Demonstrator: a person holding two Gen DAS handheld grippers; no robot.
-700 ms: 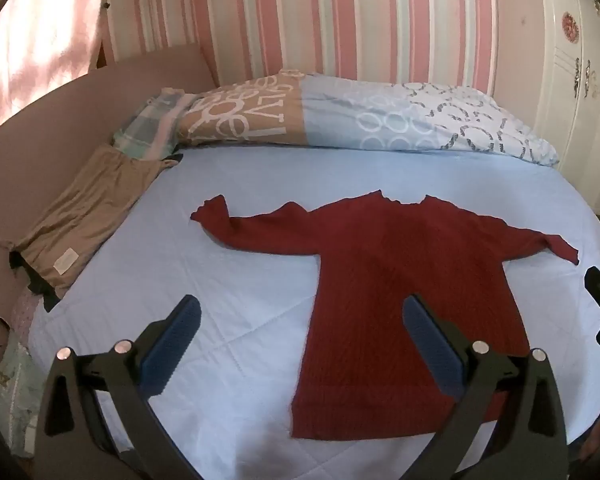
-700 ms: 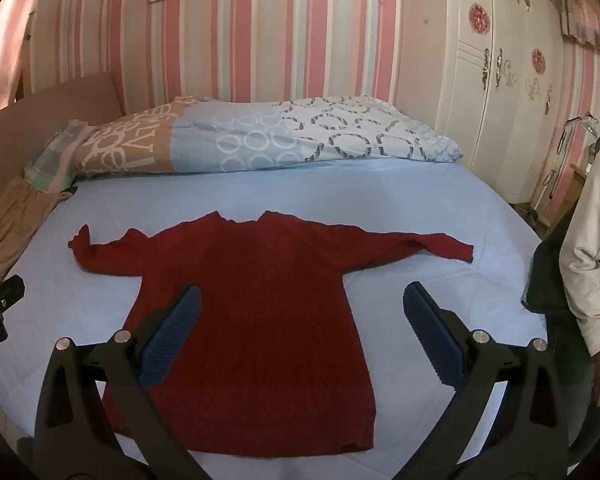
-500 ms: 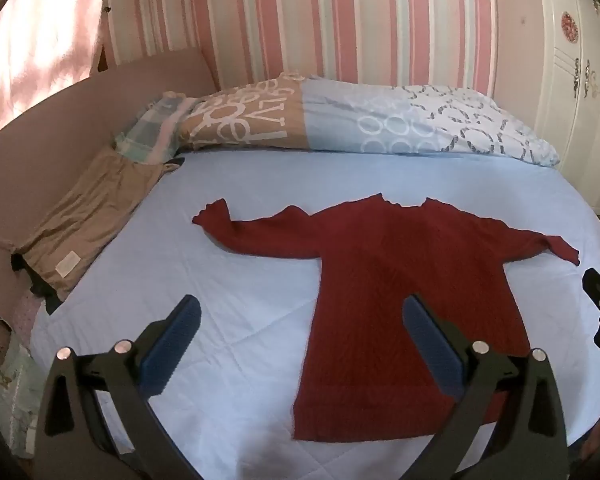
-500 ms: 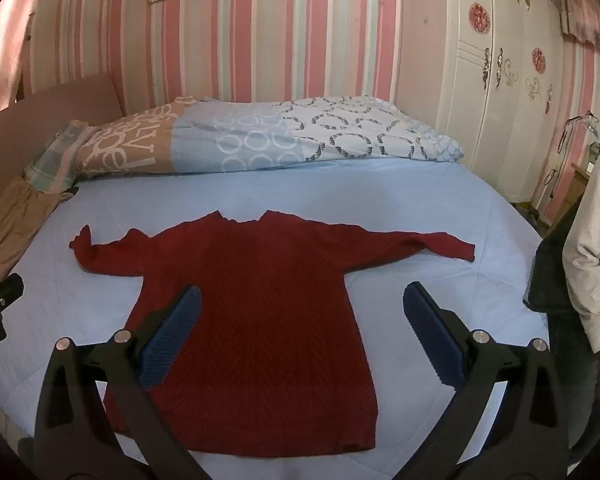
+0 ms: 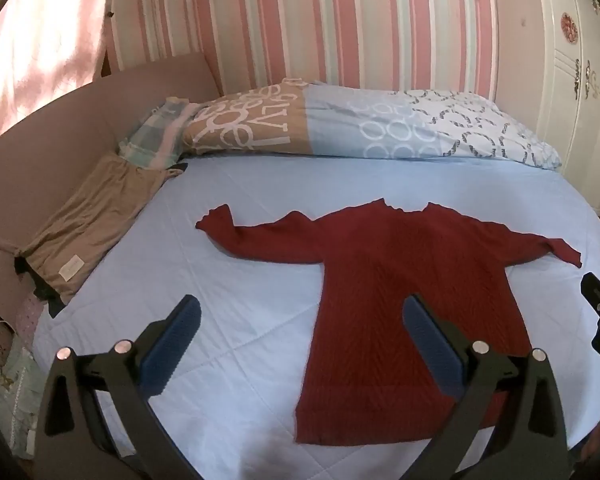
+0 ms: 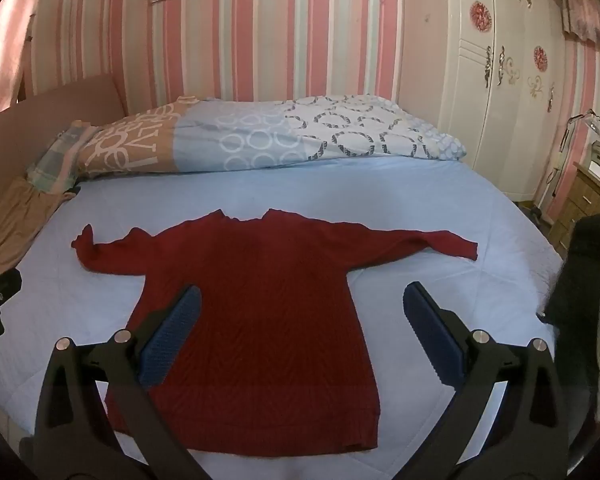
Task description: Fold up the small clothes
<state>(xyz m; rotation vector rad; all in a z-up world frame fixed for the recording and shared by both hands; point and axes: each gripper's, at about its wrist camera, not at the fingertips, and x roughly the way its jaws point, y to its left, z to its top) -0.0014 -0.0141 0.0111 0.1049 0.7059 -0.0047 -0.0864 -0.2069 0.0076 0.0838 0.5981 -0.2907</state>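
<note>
**Sweater flat, both claws empty**

Since the earlier frames both my claws have tipped up a little: more of the picture frame on the striped wall shows now, and the sweater sits lower in each view. Nothing on the bed has shifted.

Going left to right: a tan garment (image 5: 88, 224) lies at the far left edge of the bed, well apart from the work. My left claw (image 5: 300, 344) hangs spread wide above the sheet (image 5: 236, 296), pinching nothing, its right finger over the sweater's near left side. The red sweater (image 5: 400, 288) lies flat in the middle of the bed, hem toward me, both sleeves out sideways. The left cuff is curled over on itself. My right claw (image 6: 300, 340) is likewise spread and empty, its left finger over the sweater body, its right over bare sheet.

What worries me: the knit looks thick and loose, so a shallow pinch could catch only the top layer and drag the body crooked. Pinching too deep could grab the sheet along with it. That curled cuff may fold in as a lump unless I flatten it first.
</note>
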